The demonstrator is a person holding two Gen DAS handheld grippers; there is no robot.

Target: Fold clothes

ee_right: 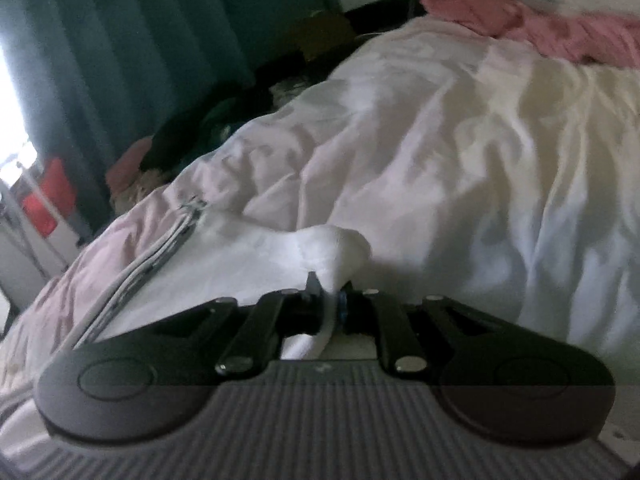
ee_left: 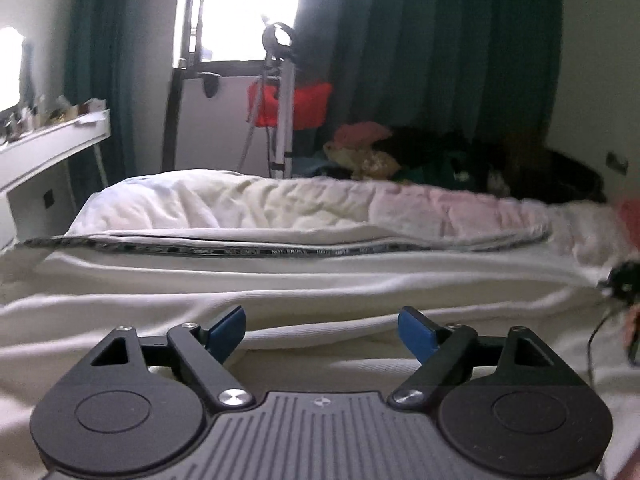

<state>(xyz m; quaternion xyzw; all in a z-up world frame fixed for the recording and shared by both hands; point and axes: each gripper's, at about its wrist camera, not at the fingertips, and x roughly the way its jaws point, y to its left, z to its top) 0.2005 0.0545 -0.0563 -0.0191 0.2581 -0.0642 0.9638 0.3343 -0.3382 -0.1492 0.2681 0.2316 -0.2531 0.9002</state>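
Two grippers were in play, and only one had cloth. Your right gripper was pinched tight on a bunched corner of the white garment, fabric squeezed between its pads and trailing back under the tool. Your left gripper sat spread wide, blue pads well apart, nothing between them, low over that same white garment.

The garment lay stretched across the bed, on top of the rumpled white duvet. From the left wrist view it ran from 9 o'clock to 3 o'clock, with a black printed band along its far edge at about 12 o'clock. In the right wrist view a striped trim ran off toward 9 o'clock from the pinched corner.

As for progress, I'd have called it early. Long ridges and soft creases showed across the cloth, and whether any fold had been laid could not be told from either view; nothing looked like a finished, squared packet. You had one corner secured and the other hand free, so the likely job was for your left gripper to take a matching edge before carrying it over.

Plenty remained. A heap of other clothes sat past the bed at about 1 o'clock, pink, tan and dark pieces jumbled together, and a pink cloth lay on the duvet at 1 o'clock in the right view. None of those looked folded.
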